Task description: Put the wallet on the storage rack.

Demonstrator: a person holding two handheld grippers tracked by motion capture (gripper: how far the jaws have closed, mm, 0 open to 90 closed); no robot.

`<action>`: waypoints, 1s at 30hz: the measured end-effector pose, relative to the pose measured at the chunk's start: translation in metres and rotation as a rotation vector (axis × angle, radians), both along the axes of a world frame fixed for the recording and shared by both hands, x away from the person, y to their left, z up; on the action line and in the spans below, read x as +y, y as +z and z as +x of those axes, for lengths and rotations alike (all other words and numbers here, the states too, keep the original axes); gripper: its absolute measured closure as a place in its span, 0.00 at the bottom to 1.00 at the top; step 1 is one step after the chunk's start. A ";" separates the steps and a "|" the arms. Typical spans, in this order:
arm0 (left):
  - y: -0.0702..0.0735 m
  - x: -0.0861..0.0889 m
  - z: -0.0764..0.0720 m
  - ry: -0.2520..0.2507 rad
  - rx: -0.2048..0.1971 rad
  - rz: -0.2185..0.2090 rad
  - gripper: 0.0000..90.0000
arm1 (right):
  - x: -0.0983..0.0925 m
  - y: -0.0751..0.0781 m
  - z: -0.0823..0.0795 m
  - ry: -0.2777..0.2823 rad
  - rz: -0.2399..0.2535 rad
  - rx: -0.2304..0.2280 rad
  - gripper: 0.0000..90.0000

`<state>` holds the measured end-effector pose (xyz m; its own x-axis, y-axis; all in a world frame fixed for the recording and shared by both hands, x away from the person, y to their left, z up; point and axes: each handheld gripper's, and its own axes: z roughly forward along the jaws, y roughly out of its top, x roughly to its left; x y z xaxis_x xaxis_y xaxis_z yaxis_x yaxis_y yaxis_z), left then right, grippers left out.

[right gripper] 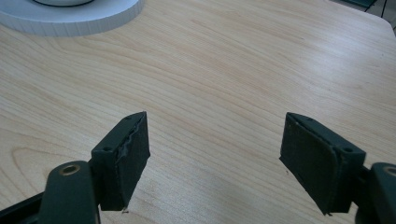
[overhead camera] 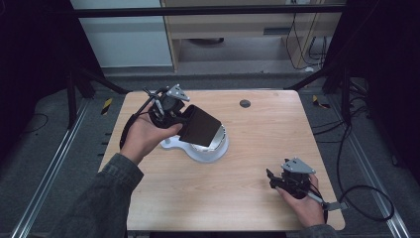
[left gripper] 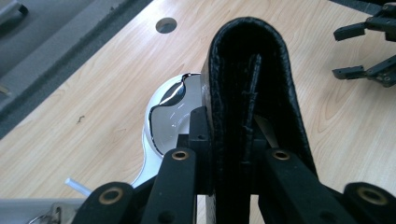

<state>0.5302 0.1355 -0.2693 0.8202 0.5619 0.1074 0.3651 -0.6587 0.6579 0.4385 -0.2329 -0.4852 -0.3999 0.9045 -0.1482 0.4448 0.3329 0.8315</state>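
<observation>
My left gripper is shut on a black folded leather wallet and holds it in the air at the table's back left. In the left gripper view the wallet stands on edge between the jaws, fold pointing away. Just below it sits a white round device with a shiny metal top; the wallet hides part of it. My right gripper rests low near the table's front right, open, with bare wood between its pads. The left gripper view also catches that right gripper at the far right.
The wooden table has a dark round cable hole at the back middle. Black frame legs and cables stand on the floor around it. The white device's rim lies well ahead of the right gripper.
</observation>
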 end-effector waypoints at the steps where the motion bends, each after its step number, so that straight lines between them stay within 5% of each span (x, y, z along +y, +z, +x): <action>1: 0.000 0.000 0.000 0.000 0.000 0.000 0.88 | 0.000 0.000 0.000 0.000 0.000 0.000 0.27; 14: -0.038 -0.012 0.023 -0.004 0.054 0.044 0.88 | 0.001 -0.003 0.002 0.001 -0.001 0.020 0.26; 30: -0.050 -0.019 0.037 -0.011 0.101 0.024 0.88 | 0.001 -0.004 0.002 0.003 0.004 0.030 0.26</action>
<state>0.5673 0.1165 -0.3193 0.8335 0.5513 0.0368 0.4218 -0.6780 0.6020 0.4406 -0.2324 -0.4889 -0.4068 0.9038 -0.1328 0.4685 0.3312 0.8190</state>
